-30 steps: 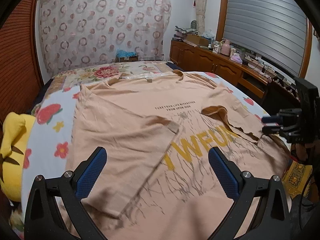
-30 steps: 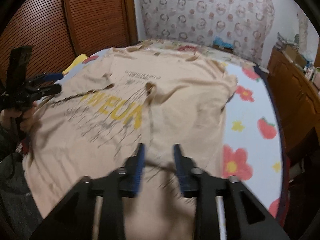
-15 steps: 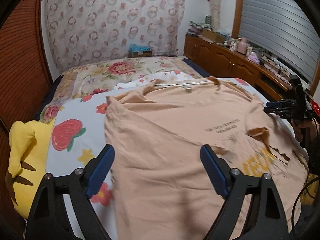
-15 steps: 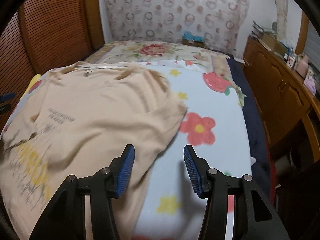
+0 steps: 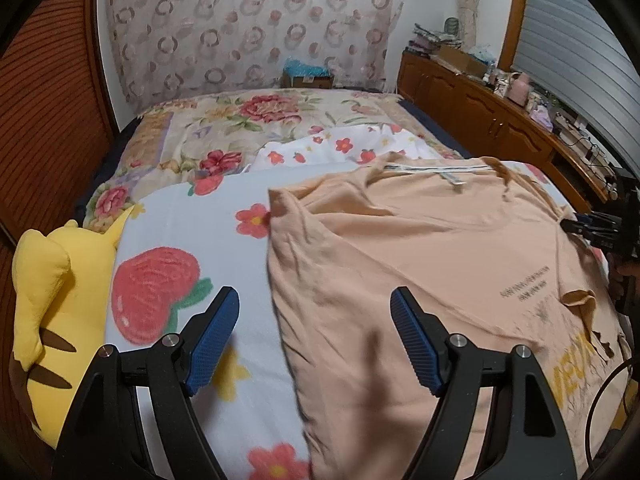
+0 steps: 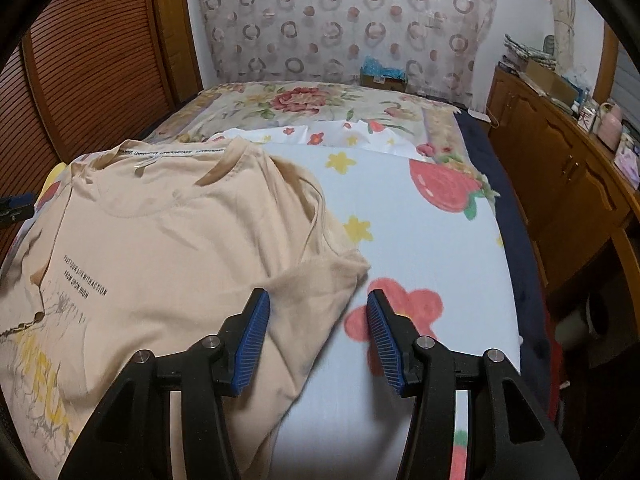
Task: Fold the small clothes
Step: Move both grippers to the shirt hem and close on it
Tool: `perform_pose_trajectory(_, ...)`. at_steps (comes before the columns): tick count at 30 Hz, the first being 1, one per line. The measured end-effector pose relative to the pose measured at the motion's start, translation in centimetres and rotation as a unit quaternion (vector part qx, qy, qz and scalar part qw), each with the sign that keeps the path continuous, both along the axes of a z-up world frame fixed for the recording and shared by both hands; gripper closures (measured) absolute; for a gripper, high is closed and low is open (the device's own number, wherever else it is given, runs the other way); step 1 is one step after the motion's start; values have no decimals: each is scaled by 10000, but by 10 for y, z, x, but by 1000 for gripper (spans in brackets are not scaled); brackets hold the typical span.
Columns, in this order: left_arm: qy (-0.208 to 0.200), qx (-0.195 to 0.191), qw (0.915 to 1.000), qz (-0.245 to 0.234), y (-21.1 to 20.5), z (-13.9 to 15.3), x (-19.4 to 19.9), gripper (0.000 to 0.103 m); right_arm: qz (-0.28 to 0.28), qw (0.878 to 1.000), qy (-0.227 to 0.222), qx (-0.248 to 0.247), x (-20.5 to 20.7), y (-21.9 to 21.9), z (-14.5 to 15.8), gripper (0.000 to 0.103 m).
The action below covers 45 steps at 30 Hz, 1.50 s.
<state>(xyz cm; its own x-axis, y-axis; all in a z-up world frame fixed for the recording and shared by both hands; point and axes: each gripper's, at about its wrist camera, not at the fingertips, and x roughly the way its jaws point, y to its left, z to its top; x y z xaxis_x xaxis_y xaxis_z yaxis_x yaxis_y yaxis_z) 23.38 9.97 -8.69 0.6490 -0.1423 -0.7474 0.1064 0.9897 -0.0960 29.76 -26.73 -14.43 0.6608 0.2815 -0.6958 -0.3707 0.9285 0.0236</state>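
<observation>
A peach T-shirt (image 5: pixel 420 248) with yellow letters lies face up on the bed, its sides folded inward. My left gripper (image 5: pixel 314 300) hovers over the shirt's left folded edge. Its jaws are closing, the edge lies below between them, and the blue pads (image 5: pixel 216 336) touch nothing. My right gripper (image 6: pixel 317 296) hangs over the T-shirt (image 6: pixel 168 240) at its right edge, with the folded sleeve corner between its closing jaws, pads apart from the cloth. The right gripper (image 5: pixel 592 226) also shows at the far right of the left wrist view.
The flowered bed sheet (image 5: pixel 192 216) lies bare on both sides of the shirt. A yellow plush toy (image 5: pixel 44 280) sits at the bed's left edge. A wooden cabinet (image 6: pixel 560 160) with clutter runs along the right wall. Slatted wooden doors (image 6: pixel 100 60) stand at the left.
Both grippers swung outward from the shirt's printed middle to its side edges, the left one leftward and the right one rightward. The left jaws narrowed somewhat.
</observation>
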Motion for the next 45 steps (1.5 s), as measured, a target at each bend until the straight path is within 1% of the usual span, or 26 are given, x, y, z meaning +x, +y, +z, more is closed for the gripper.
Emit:
perform_pose_trajectory(1,15,-10,10000,2,1,-1,3,24,66,10000,40,43,0,0,0,82)
perform_pose_trajectory(2,38,-22,10000,3,2,-2,7,24,38,10000,25,34,1,-2,2,91)
perform_pose_trajectory(3,55,-22,10000,5,3,-2,9,24,8,10000,7,42,3,-7,4,97)
perform_pose_trajectory(8,136,15,9999,-6,6,-7,22,24,-198,9998,2,20,10,-25,6,98)
perform_pose_trajectory(11,197,5,9998,17,9,-9,29,24,-307,9995,-47,-106,12,-24,8,98)
perform_pose_trajectory(15,205,7,9998,19,11,-9,34,24,-346,9993,107,-60,16,-21,1,98)
perform_pose_trajectory(16,206,6,9998,25,11,-9,33,26,-349,9993,150,-71,22,-16,2,98)
perform_pose_trajectory(17,213,-4,9998,17,13,-10,36,32,-348,9993,94,-92,21,-15,1,97)
perform_pose_trajectory(19,249,-17,9997,-5,15,-11,42,39,-308,9993,-1,-228,20,-11,4,96)
perform_pose_trajectory(22,302,-19,9995,-16,16,-14,49,47,-405,9989,-78,-208,18,-14,2,89)
perform_pose_trajectory(24,322,-33,9995,-48,15,-15,53,47,-488,9988,-29,-87,19,-19,2,79)
perform_pose_trajectory(26,320,-35,9995,-68,14,-15,57,47,-459,9989,15,49,23,-24,1,74)
perform_pose_trajectory(27,326,-44,9994,-68,13,-15,60,47,-362,9993,31,102,23,-23,0,64)
perform_pose_trajectory(28,326,-51,9994,-65,13,-15,60,47,-252,9996,36,100,24,-20,0,59)
perform_pose_trajectory(29,328,-56,9994,-63,13,-15,62,47,-184,9998,27,1,23,-15,-1,51)
perform_pose_trajectory(30,335,-57,9994,-65,12,-16,65,47,-174,9998,1,-139,22,-11,-2,47)
perform_pose_trajectory(31,325,-41,9994,-66,12,-15,64,47,-202,9994,-42,-287,21,-8,-3,45)
perform_pose_trajectory(32,322,-33,9995,-63,12,-15,64,47,-242,9992,-50,-302,21,-8,-3,42)
perform_pose_trajectory(35,311,-32,9995,-83,11,-15,68,47,-232,9997,17,-123,24,-17,-2,40)
perform_pose_trajectory(37,297,-29,9995,-127,9,-15,70,49,-241,9995,-2,-190,25,-15,-3,40)
perform_pose_trajectory(38,289,-35,9995,-151,8,-15,71,56,-242,9995,-9,-212,25,-15,-3,40)
perform_pose_trajectory(41,283,-91,9993,-209,7,-15,74,69,-242,9996,33,-114,27,-17,-3,40)
perform_pose_trajectory(44,279,-99,9993,-212,7,-16,74,73,-168,9998,105,20,26,-18,-3,41)
perform_pose_trajectory(45,282,-103,9993,-212,7,-16,74,73,-132,9999,110,-1,25,-17,-3,43)
